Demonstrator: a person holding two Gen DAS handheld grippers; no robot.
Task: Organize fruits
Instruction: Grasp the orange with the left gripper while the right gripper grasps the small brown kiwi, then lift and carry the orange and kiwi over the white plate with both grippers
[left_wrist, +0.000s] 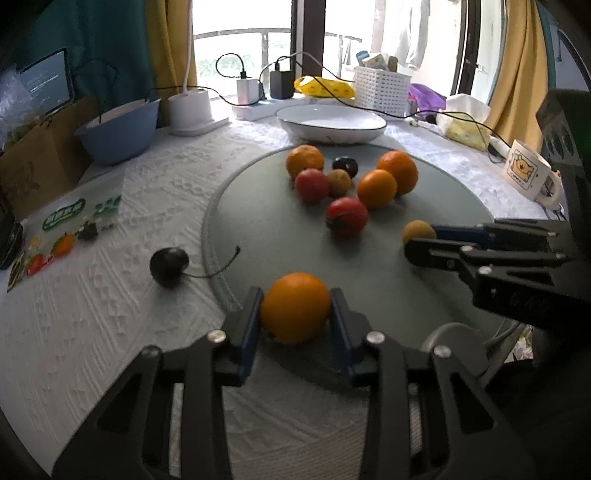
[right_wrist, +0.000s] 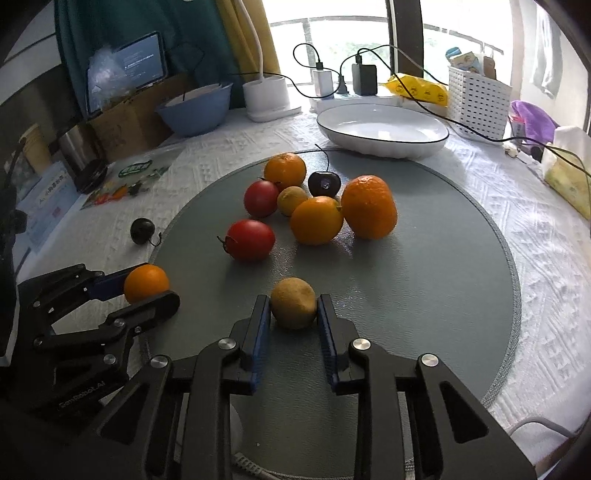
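We found the left tongs (left_wrist: 295, 314) clamped on a smooth round orange (left_wrist: 295, 307), its blue pads pressing both flanks; the fruit sat at the near-left rim of the round grey mat (right_wrist: 424, 295). The right tongs (right_wrist: 293, 310) gripped a small, dull yellow-brown fruit (right_wrist: 293, 302) with a rough skin, near the front middle of the mat.

Between the two tongs the mat lay bare, and its right half offered open room out to the woven edge. Beyond, a cluster occupied the mat's far centre: three oranges (right_wrist: 316, 220), two glossy red fruits (right_wrist: 251, 240), one further yellow-brown fruit (right_wrist: 291, 200) and a dark cherry (right_wrist: 324, 183), several touching. A second dark cherry (right_wrist: 142, 230) lay off the mat on the white embossed cloth (right_wrist: 535, 236) covering the worktop. A shallow white dish (right_wrist: 382, 127), dark-rimmed, stood just past the mat's far edge.
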